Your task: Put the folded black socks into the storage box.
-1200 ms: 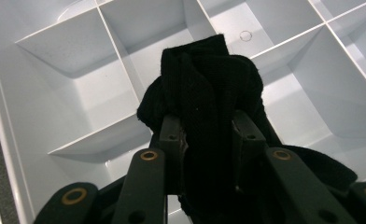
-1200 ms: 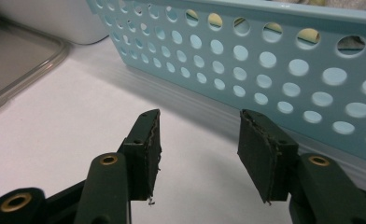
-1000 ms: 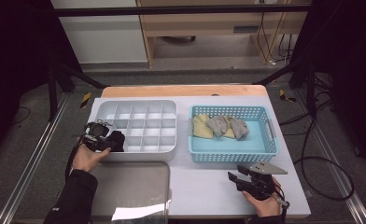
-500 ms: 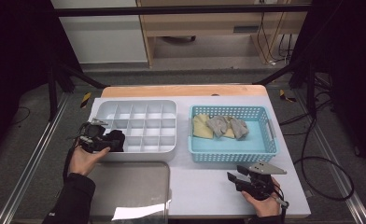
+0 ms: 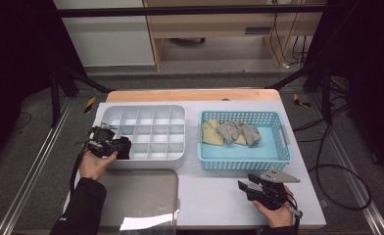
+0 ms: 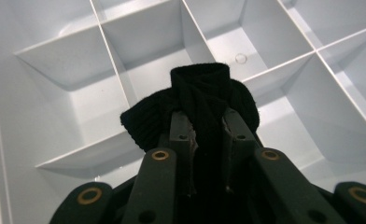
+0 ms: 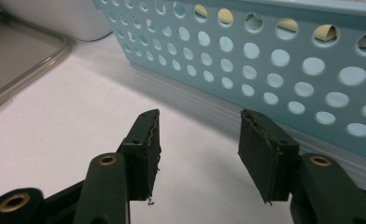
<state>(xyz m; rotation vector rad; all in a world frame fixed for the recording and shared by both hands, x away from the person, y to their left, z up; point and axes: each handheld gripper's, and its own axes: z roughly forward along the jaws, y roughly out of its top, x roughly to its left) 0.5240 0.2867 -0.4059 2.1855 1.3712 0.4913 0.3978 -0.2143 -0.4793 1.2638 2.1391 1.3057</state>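
My left gripper (image 6: pixel 202 128) is shut on a black knitted sock (image 6: pixel 200 100), held over the near-left cells of the white divided organizer tray (image 5: pixel 146 128). From above, that black sock (image 5: pixel 122 146) hangs at the tray's near-left corner beside the left gripper (image 5: pixel 112 147). A light-blue perforated basket (image 5: pixel 273 155) at the right holds a yellow cloth (image 5: pixel 211 132) and grey socks (image 5: pixel 239 131). My right gripper (image 7: pixel 199 148) stands open above bare white tabletop, just in front of the basket's wall (image 7: pixel 274 70); in the high view the right gripper (image 5: pixel 245 187) rests near the table's front edge.
A grey lid-like tray (image 5: pixel 136 198) lies at the table's front left with a white paper slip (image 5: pixel 143 223) on its near edge. Its corner (image 7: pixel 17 56) shows left of the right gripper. Black frame posts and cables surround the white table (image 5: pixel 214 196).
The left hand has shifted slightly with the sock at the organizer's near-left corner. The right gripper has stayed put.
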